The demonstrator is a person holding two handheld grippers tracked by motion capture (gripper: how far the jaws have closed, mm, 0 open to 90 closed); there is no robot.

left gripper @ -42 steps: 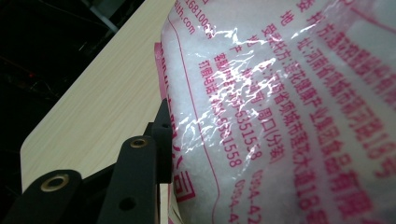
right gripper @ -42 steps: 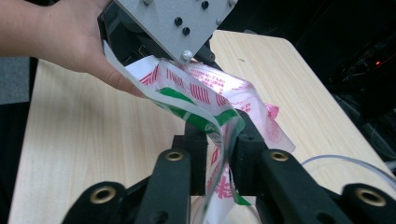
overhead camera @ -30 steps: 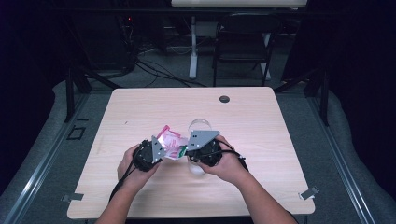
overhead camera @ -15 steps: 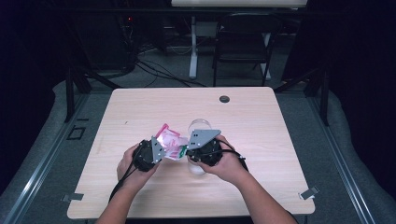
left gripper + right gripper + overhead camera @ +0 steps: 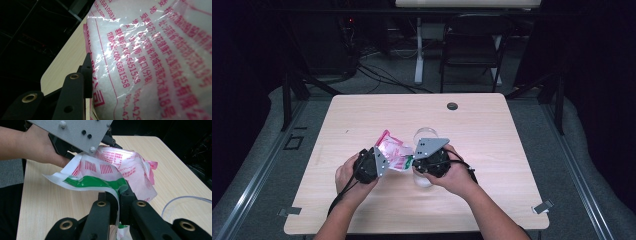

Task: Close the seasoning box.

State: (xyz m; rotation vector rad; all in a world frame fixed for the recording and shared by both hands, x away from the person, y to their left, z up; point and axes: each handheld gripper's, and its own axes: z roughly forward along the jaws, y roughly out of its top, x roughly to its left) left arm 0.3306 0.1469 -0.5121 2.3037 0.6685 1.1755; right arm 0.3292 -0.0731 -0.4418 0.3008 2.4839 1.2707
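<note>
Almost nothing has changed over the last second: both hands sit where they were, near the middle of the table [image 5: 492, 125], and the pink-and-white plastic bag [image 5: 394, 152] hangs between them as before. That steadiness suggests the work is paused in a hold, probably just ahead of tearing or opening the bag rather than partway through a pour.

The right gripper [image 5: 119, 195] has its jaws pressed together on the bag's sealed edge, where a green band runs across the white film. The left gripper [image 5: 88, 75] is on the bag's left side; one black jaw lies against the printed film, which bulges with white grains. The other jaw is hidden behind the bag, so it seems to be pinching the bag's body, though I cannot be sure how firmly.

A clear glass [image 5: 428, 135] stands on the table just right of the bag, partly under the right hand [image 5: 459, 172]; its rim shows at the near right in the right gripper view. With the bag not yet open, the likely next call is a pull apart at the seal, kept gentle so the grains do not spill past the glass.
</note>
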